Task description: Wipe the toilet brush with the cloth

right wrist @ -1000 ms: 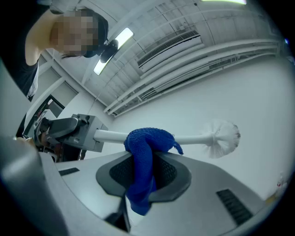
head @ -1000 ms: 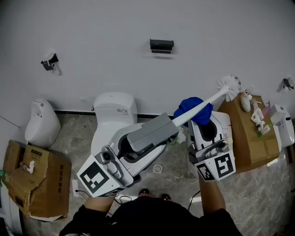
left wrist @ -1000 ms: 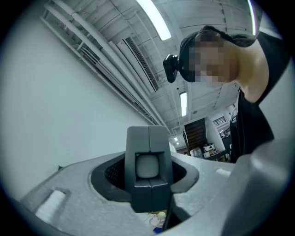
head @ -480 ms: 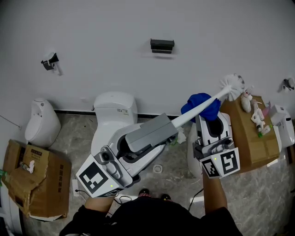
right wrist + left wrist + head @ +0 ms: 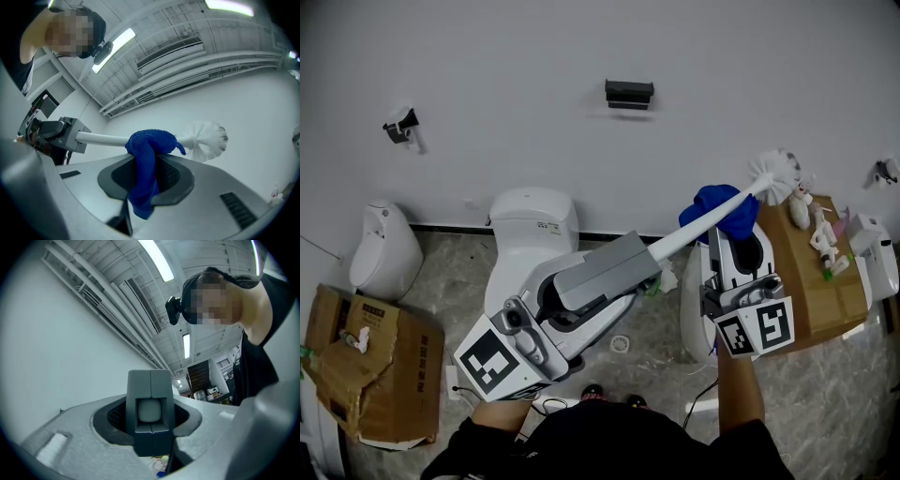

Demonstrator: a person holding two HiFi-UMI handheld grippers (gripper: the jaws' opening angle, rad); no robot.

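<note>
blue cloth (image 5: pixel 724 208) wraps the toilet brush (image 5: pixel 692 229) shaft near its bristles in the head view: mid-wipe. left gripper view: left tool (image 5: pixel 150 401) clamps the handle end. right gripper view: right tool (image 5: pixel 143 180) pinches the cloth; next it should slide along the shaft, pressing.

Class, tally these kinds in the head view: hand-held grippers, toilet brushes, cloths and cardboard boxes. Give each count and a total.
grippers: 2 (left gripper, right gripper)
toilet brush: 1
blue cloth: 1
cardboard boxes: 2 (left box, right box)
Total: 6
</note>
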